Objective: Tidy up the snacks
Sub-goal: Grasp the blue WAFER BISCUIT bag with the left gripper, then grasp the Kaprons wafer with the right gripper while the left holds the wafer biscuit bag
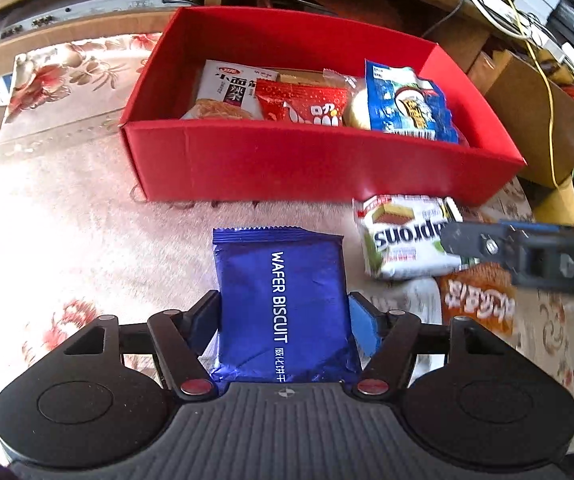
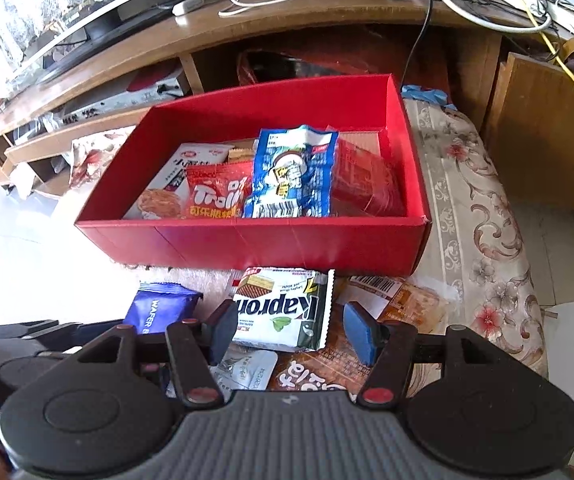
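Note:
My left gripper [image 1: 283, 312] is shut on a blue wafer biscuit pack [image 1: 283, 300], held in front of the red box [image 1: 287, 160]; the pack also shows in the right wrist view [image 2: 159, 312]. The red box [image 2: 247, 236] holds several snack packs, among them a red one [image 2: 215, 196] and a blue-white one [image 2: 291, 172]. My right gripper [image 2: 287, 328] is open, its fingers either side of a white-green Kapron wafer pack [image 2: 283, 312] lying on the cloth; whether they touch it I cannot tell. That pack [image 1: 403, 236] lies right of the blue one.
An orange-brown snack pack [image 2: 319, 368] and a small white sachet [image 2: 247, 368] lie under my right gripper. A floral cloth [image 1: 67, 220] covers the surface. Wooden shelves with cables [image 2: 327, 8] stand behind the box, a cardboard box [image 1: 527, 120] to the right.

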The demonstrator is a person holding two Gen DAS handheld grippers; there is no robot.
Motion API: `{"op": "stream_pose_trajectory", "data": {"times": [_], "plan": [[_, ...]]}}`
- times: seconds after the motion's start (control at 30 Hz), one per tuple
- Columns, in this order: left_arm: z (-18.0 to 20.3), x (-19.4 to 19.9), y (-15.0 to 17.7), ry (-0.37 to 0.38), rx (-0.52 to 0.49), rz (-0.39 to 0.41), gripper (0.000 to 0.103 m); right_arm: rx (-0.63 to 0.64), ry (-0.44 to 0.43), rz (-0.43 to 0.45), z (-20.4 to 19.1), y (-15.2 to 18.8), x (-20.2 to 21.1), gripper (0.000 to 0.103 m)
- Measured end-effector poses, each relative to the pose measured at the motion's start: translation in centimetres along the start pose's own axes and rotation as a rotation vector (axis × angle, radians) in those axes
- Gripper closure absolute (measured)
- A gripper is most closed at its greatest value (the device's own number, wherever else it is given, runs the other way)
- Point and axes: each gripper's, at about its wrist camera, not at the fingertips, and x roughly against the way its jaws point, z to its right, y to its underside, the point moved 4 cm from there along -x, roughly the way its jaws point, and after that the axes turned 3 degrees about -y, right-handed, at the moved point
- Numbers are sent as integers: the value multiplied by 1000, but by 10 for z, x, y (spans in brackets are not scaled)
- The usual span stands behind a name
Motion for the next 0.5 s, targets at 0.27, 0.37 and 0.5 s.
{"op": "stream_pose_trajectory", "data": {"times": [0.27, 0.37, 0.5], "plan": [[-7, 7, 15, 27, -11, -7, 29, -35, 13, -29, 5, -7, -21, 36], [-9, 4, 12, 40, -10, -9, 30, -19, -14, -31, -6, -13, -31, 33], [-12, 3, 10, 54, -3, -9, 28, 47, 23, -60, -17, -13, -49, 26]]}}
